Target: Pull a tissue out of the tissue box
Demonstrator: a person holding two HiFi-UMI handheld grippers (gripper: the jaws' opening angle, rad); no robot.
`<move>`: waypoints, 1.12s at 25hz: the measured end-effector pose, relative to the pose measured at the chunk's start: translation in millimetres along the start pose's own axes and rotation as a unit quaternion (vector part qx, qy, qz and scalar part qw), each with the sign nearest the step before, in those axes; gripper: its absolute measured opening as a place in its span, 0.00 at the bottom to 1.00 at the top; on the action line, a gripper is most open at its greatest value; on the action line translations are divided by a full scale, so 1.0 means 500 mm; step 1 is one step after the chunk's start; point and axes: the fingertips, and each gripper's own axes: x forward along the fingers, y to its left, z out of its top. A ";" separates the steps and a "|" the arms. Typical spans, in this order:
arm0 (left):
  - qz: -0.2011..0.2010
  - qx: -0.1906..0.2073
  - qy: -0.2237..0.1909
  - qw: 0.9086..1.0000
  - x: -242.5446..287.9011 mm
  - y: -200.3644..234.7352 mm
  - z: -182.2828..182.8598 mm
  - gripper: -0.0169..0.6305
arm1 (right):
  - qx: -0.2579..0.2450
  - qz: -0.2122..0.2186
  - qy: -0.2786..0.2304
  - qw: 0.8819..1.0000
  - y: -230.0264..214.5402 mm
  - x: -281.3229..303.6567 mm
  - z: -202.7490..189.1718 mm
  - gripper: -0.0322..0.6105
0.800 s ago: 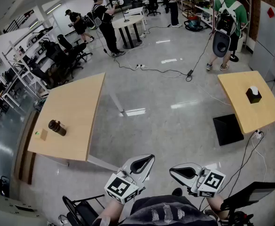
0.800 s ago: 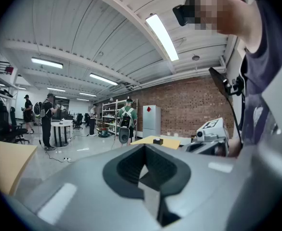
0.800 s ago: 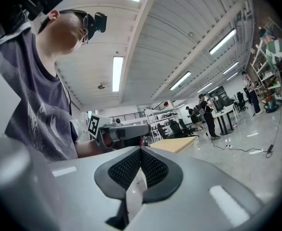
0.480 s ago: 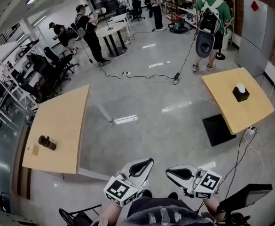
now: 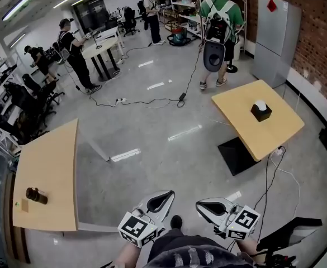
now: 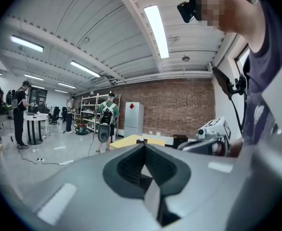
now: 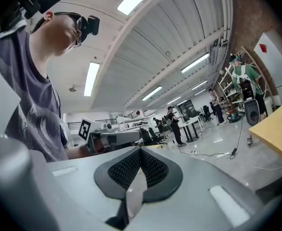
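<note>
Progress: none, by the look of it. Far right, across open floor: wooden table (image 5: 278,133) bearing black tissue box (image 5: 260,114), white tissue (image 5: 260,104) poking from the top, untouched. Well apart from it, low in the head view: left gripper (image 5: 164,196) and right gripper (image 5: 205,206), side by side, close to the body, both with jaws pressed together and nothing between them. Left to do, as judged: walk over, reach the box, part one pair of jaws, pinch the tissue, draw it up and out; perhaps steady the box with the other gripper.

Room: large workshop, brick wall (image 5: 314,43) at right, glossy grey floor (image 5: 169,144) with a trailing cable (image 5: 146,100). Second wooden table (image 5: 51,166) at left, dark bottle-like item (image 5: 36,195) near its edge. Several people farther back; one person in green (image 5: 222,15) near a grey cabinet (image 5: 275,38).
</note>
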 end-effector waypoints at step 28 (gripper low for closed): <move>-0.044 -0.034 -0.058 0.997 0.068 0.395 0.043 0.03 | 0.041 -0.052 0.054 0.996 -0.187 0.358 0.073 0.05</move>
